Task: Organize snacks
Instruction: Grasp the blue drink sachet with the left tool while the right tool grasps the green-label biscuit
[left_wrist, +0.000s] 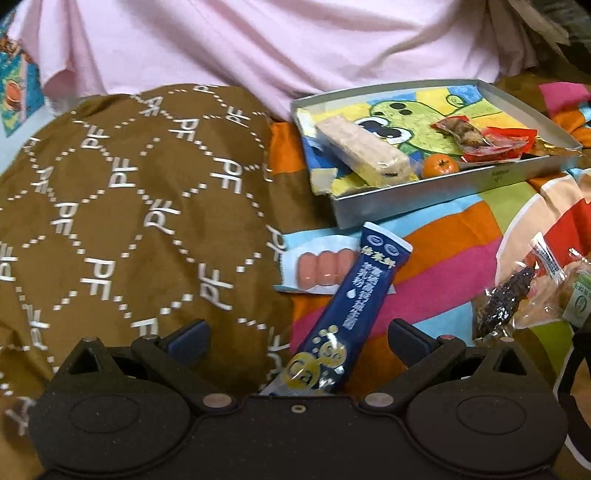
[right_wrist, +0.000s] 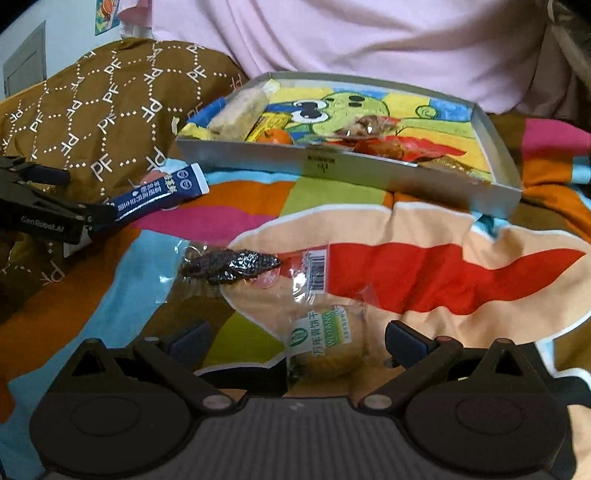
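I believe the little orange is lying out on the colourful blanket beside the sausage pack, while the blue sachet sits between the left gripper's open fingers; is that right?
Not quite: the orange lies inside the box, next to the pale wafer bar, as the left wrist view shows. The rest holds: the blue sachet sits between the open fingers of the left gripper, overlapping the sausage pack.

A home bedroom: colourful cartoon bedspread (right_wrist: 258, 206), brown patterned pillow (left_wrist: 129, 206), poster on wall (right_wrist: 108, 14).
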